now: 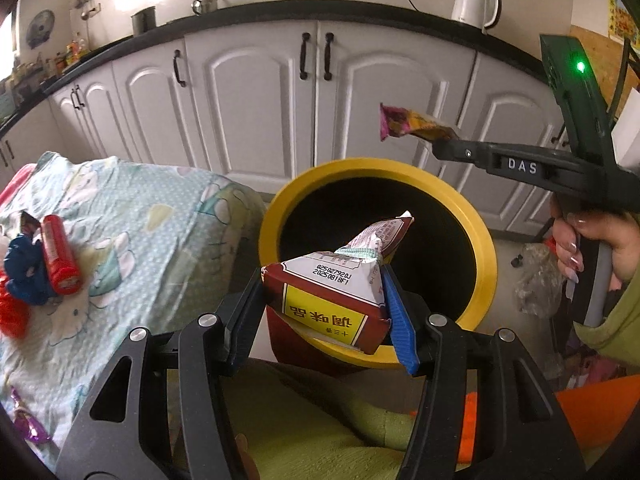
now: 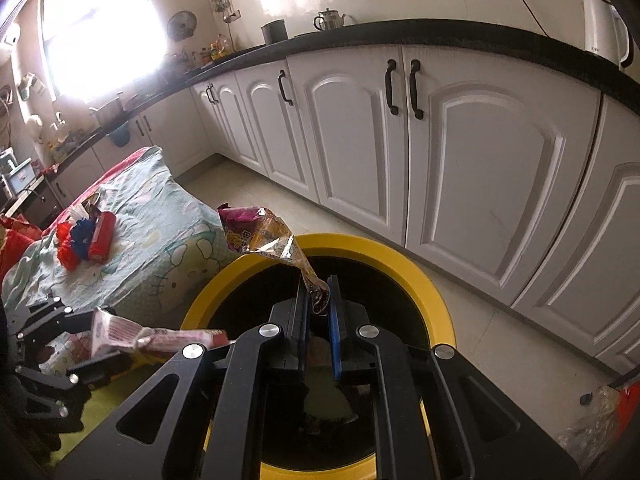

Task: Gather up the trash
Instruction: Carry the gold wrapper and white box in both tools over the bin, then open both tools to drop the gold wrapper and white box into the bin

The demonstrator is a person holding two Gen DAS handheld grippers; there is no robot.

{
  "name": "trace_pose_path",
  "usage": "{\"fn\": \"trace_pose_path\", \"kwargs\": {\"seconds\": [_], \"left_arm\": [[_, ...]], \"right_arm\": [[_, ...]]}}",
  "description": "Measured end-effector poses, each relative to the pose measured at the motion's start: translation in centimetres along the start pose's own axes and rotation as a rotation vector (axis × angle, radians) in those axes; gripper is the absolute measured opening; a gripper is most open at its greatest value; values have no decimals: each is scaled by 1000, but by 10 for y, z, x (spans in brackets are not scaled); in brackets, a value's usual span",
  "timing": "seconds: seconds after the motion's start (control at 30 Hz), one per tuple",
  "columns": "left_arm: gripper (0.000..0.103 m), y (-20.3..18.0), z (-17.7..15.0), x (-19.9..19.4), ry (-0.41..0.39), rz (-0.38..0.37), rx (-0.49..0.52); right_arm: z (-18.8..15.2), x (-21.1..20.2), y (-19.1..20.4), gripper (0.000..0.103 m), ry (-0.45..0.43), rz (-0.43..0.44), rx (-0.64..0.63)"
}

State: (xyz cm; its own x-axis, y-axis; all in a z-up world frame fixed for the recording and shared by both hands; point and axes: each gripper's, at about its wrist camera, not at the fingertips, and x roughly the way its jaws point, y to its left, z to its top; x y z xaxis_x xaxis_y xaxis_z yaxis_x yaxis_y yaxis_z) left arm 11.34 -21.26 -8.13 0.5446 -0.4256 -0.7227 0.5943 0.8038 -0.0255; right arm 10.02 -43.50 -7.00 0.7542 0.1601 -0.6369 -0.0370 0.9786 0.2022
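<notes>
— While the left gripper [image 1: 324, 300] is clamped on a red-and-white seasoning packet [image 1: 340, 280], where does that packet sit?

— Over the near rim of the yellow-rimmed bin [image 1: 486, 248], its far corner poking out above the dark opening. The two fingers press it from either side, a blue pad showing on the right finger.

— And the right gripper [image 2: 318, 300]?

— Closed on the twisted tail of a crinkled purple-and-gold wrapper [image 2: 256, 234]. The wrapper fans up and to the left from the fingertips, above the far-left part of the bin rim [image 2: 436, 300]. In the left wrist view the same wrapper [image 1: 404, 122] hangs in the air higher than the bin, and a hand [image 1: 596, 244] grips the tool's handle at the right edge.

— Anything in the bin?

— Its inside is dark; the right wrist view shows some pale scraps low down, but I cannot tell what they are.

— What lies around it?

— Just left of the bin is a surface under a pale green cartoon-print cloth [image 1: 132, 216]. On it rests a cluster of trash: a red cylindrical pack [image 1: 60, 256] touching a blue crumpled wrapper [image 1: 24, 268], with red pieces beside them. A small purple wrapper [image 1: 26, 420] lies nearer, apart from that cluster. Behind the bin runs a row of white cabinets [image 1: 256, 96] under a black countertop, with a white kettle [image 1: 476, 2] on top.
</notes>
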Motion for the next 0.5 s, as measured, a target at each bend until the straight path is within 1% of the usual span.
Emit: {"fn": "trace_pose_path", "kwargs": {"seconds": [0.27, 0.5], "left_arm": [[48, -12, -5, 22, 60, -35, 22], [48, -16, -2, 32, 75, -48, 37]], "right_arm": [[-2, 6, -3, 9, 14, 7, 15], [-2, 11, -6, 9, 23, 16, 31]]}}
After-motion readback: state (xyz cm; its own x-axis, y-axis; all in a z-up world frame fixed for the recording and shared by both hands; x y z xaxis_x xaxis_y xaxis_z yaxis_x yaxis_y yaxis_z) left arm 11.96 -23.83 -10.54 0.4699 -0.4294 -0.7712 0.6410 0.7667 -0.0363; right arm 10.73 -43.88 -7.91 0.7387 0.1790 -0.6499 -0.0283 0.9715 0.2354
